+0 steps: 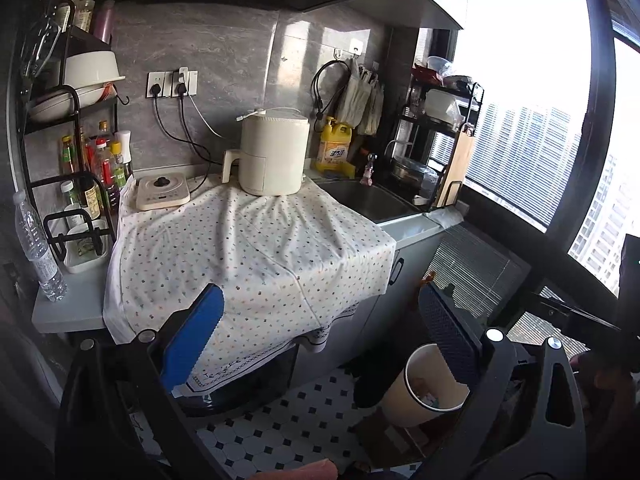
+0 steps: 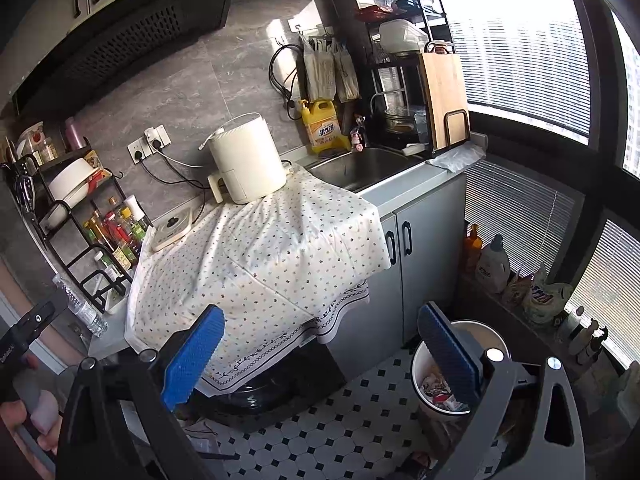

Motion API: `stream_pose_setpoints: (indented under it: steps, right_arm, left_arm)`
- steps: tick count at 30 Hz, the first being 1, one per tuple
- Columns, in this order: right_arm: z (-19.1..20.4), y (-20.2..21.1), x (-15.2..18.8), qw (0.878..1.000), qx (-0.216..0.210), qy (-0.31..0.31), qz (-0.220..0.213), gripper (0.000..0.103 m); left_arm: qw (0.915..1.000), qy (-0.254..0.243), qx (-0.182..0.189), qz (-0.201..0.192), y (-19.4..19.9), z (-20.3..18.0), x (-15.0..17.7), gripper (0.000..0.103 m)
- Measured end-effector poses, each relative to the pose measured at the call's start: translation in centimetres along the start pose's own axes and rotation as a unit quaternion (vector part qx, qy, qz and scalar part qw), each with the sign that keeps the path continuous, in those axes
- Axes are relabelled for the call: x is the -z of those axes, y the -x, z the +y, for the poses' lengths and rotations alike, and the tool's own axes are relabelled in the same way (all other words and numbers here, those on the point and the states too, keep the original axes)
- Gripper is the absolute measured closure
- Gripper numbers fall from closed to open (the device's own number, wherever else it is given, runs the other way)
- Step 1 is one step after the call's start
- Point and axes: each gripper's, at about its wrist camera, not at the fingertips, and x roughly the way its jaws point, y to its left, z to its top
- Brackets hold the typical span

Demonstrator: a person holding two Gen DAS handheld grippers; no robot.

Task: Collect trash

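Bin (image 2: 424, 364), pale and round, scraps inside; left claw (image 1: 320, 344) and right claw (image 2: 320, 350) both released.

Dotted white cloth (image 1: 256, 248), yellow detergent bottle (image 2: 323, 128), black-and-white tiled floor (image 2: 340, 424)

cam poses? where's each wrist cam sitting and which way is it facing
Left wrist: on the left gripper, facing the cloth-covered counter and air fryer; its blue fingers stand open, and a fingertip shows at the bottom edge.
Right wrist: on the right gripper, tilted, facing the same counter from further right; fingers open, a hand at lower left.
Shared: air fryer, sink, trash bin.
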Motion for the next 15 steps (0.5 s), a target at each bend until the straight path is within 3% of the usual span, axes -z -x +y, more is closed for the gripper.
stream_pose_setpoints:
  steps: [15]
  right_arm:
    - [0.0, 0.78, 0.04, 1.0, 0.003, 0.002, -0.003, 0.008]
  left_arm:
    - [0.9999, -0.004, 0.014, -0.007, 1.01, -0.16, 0.09, 0.006]
